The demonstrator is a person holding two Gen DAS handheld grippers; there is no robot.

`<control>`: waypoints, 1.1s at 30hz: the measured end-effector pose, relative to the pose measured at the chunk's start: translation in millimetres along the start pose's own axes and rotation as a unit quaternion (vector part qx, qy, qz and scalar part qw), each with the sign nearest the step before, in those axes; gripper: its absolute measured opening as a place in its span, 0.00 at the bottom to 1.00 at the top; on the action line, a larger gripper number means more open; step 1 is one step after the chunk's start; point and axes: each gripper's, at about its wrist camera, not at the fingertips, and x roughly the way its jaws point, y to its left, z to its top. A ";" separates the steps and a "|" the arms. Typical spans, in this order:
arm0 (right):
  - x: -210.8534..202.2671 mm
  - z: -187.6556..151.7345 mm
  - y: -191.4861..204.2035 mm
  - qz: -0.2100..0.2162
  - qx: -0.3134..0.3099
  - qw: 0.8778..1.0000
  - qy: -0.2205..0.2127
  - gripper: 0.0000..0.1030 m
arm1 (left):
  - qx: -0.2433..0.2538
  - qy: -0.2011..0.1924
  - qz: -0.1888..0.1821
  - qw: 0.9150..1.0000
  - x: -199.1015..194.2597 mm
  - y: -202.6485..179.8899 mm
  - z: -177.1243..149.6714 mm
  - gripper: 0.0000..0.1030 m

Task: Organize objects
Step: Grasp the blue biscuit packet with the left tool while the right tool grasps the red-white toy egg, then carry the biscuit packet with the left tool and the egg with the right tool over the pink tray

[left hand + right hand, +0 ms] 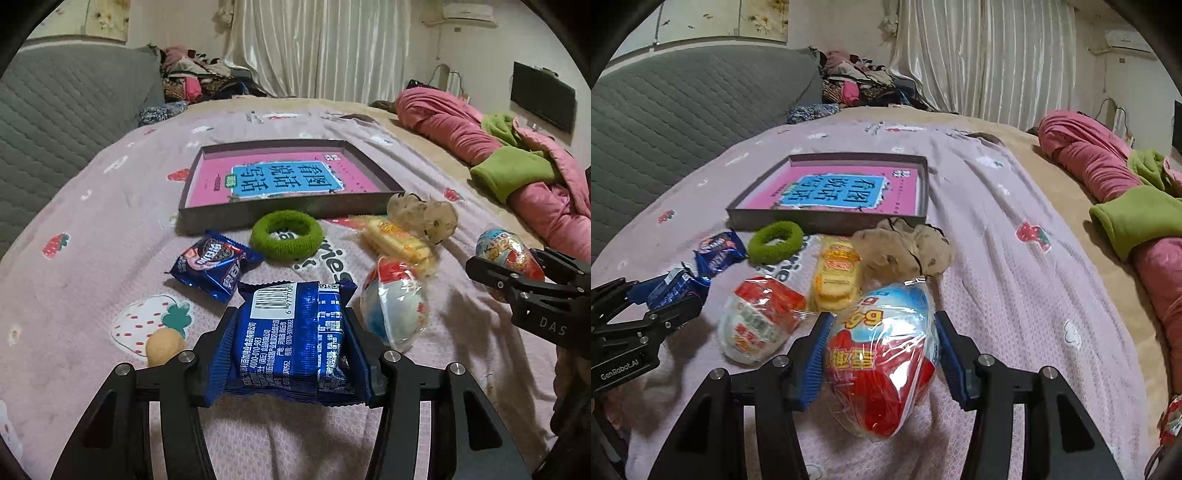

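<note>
My left gripper (290, 319) is shut on a dark blue biscuit packet (291, 343), held barcode-up a little above the bed. The right wrist view shows that gripper (665, 293) and its packet (674, 284) at the left. My right gripper (882, 325) is shut on a plastic-wrapped red, white and blue egg (882, 365), its blue pads (812, 362) pressing both sides. Seen from the left wrist, the right gripper (509, 264) and egg (508, 249) hang at the far right. A shallow grey box (280, 216) with a pink book inside lies beyond the objects.
On the pink strawberry bedsheet lie a second blue packet (210, 266), a green fuzzy ring (284, 236), a second wrapped egg (395, 310), a yellow biscuit pack (397, 240), a beige scrunchie (424, 216) and a small beige ball (164, 345). A pink and green quilt (1108, 184) is bunched at the right.
</note>
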 end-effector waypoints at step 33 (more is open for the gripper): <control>-96.8 74.3 29.9 0.010 -0.048 0.996 -0.075 0.53 | -0.014 -0.071 0.039 0.997 -109.7 33.2 81.2 0.54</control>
